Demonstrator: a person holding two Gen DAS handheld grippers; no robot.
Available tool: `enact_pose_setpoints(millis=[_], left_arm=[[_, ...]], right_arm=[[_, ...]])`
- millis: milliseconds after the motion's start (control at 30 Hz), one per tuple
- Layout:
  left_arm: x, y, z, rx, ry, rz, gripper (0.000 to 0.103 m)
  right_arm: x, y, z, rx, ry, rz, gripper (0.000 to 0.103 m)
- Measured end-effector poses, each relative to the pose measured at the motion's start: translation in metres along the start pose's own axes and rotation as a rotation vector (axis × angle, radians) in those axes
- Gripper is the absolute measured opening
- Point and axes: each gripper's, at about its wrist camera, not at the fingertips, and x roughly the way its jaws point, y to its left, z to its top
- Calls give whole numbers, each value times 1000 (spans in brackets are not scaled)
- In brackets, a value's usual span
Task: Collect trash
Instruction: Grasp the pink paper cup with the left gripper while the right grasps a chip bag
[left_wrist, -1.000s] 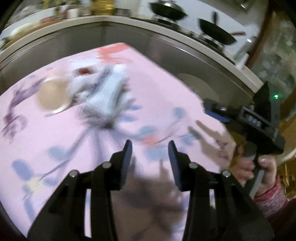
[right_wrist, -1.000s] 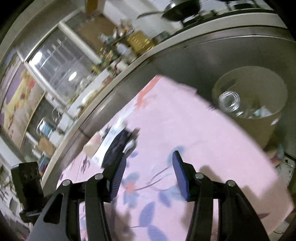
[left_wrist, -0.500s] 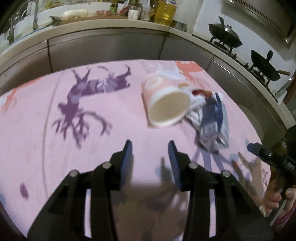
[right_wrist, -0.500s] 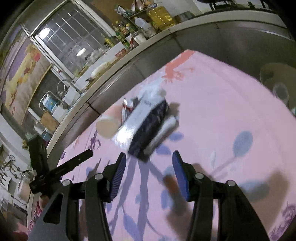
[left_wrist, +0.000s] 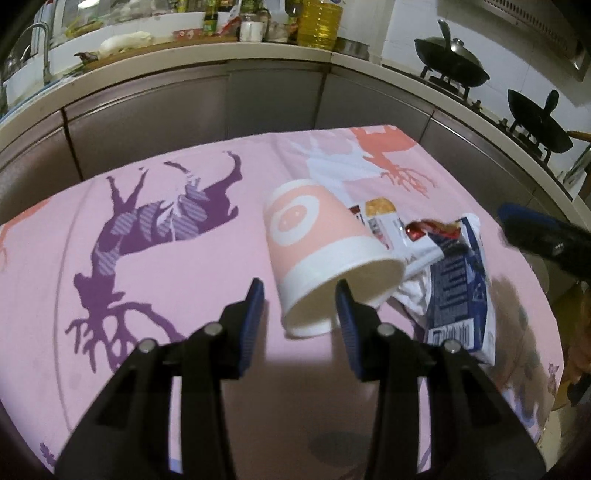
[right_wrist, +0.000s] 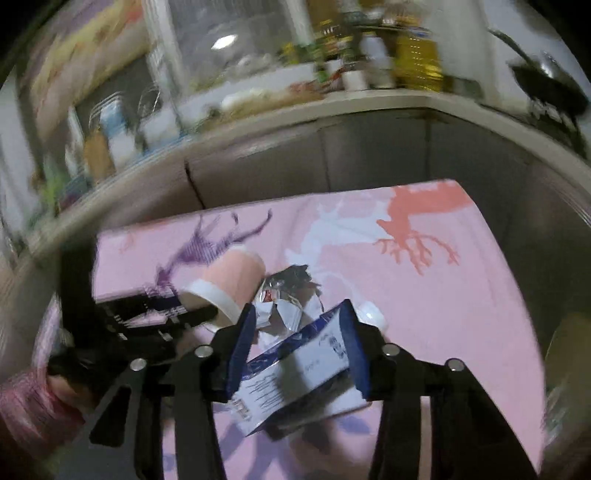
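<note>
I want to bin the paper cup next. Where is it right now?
The paper cup lies on its side on the pink tablecloth, mouth toward the left gripper, with the blue-and-white wrapper just to its right.

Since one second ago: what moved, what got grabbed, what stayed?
Both grippers closed in on the trash pile. The right gripper now straddles the blue-and-white plastic wrapper, jaws closing on it; before, it was short of it. The left gripper moved up to the rim of the tipped pink-and-white paper cup, gap unchanged, holding nothing. Cup, wrappers and pink patterned tablecloth stayed put.
</note>
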Motion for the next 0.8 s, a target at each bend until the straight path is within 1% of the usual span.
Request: enact_pose_setpoints(millis=[33, 100, 133, 167, 200, 233, 267, 367, 467, 567, 667, 800], left_arm=[[2, 0, 0, 3, -1, 1, 38], [5, 0, 0, -1, 6, -3, 38], [7, 1, 1, -8, 7, -5, 36], [9, 2, 1, -13, 11, -8, 24], [11, 3, 1, -19, 19, -10, 17], [13, 6, 0, -32, 32, -13, 7], [12, 8, -1, -46, 37, -20, 4], [-3, 14, -7, -68, 20, -41, 4], [-27, 19, -23, -79, 2, -54, 4], [-55, 27, -49, -105, -4, -64, 4], [-79, 31, -82, -124, 12, -61, 4], [-105, 31, -123, -138, 44, -51, 4]], right_arm=[[7, 4, 1, -34, 23, -12, 37], [24, 10, 2, -87, 69, -36, 27], [29, 10, 2, -95, 81, -41, 23], [35, 10, 1, -100, 94, -45, 11], [39, 10, 1, -101, 99, -39, 8], [40, 11, 0, -100, 94, -30, 6], [35, 16, -1, -100, 73, -15, 2], [16, 34, -6, -107, 24, 31, 1], [-5, 56, -17, -106, -11, 99, 1], [-23, 75, -37, -91, -35, 172, 1], [-35, 90, -70, -59, -25, 238, 1], [-43, 102, -110, -25, 12, 265, 1]])
